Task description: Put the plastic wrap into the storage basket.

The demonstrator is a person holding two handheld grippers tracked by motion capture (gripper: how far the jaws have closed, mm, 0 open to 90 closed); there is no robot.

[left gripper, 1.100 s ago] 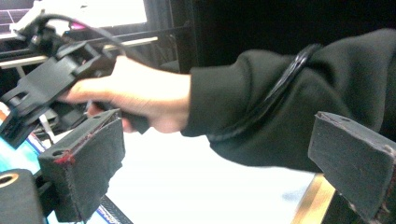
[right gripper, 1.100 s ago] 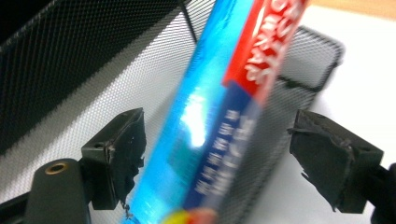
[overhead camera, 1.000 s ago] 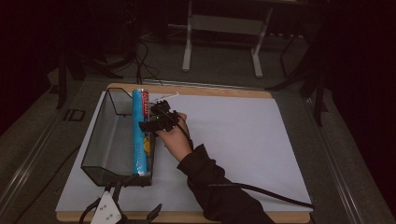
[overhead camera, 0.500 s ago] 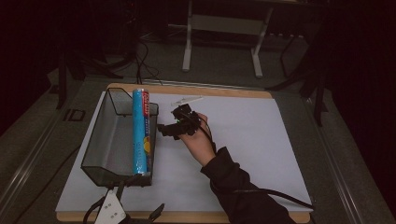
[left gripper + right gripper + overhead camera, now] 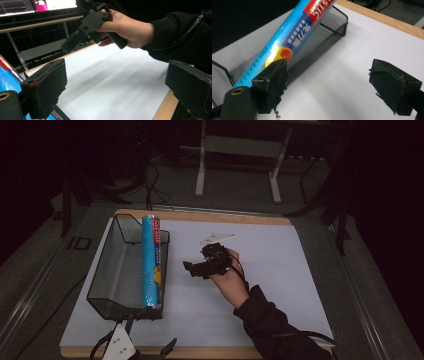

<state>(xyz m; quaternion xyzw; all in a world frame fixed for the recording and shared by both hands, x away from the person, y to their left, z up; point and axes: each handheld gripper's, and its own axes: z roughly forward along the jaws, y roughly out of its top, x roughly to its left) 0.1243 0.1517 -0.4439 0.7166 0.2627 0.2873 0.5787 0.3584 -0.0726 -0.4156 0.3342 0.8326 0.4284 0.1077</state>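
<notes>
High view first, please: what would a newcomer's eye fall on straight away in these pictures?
The bright blue roll stands out most, lying along the right wall of the black mesh basket at the left of the white table. Next comes the right gripper in a hand at mid-table, jaws open and empty, pointing toward the basket.
</notes>
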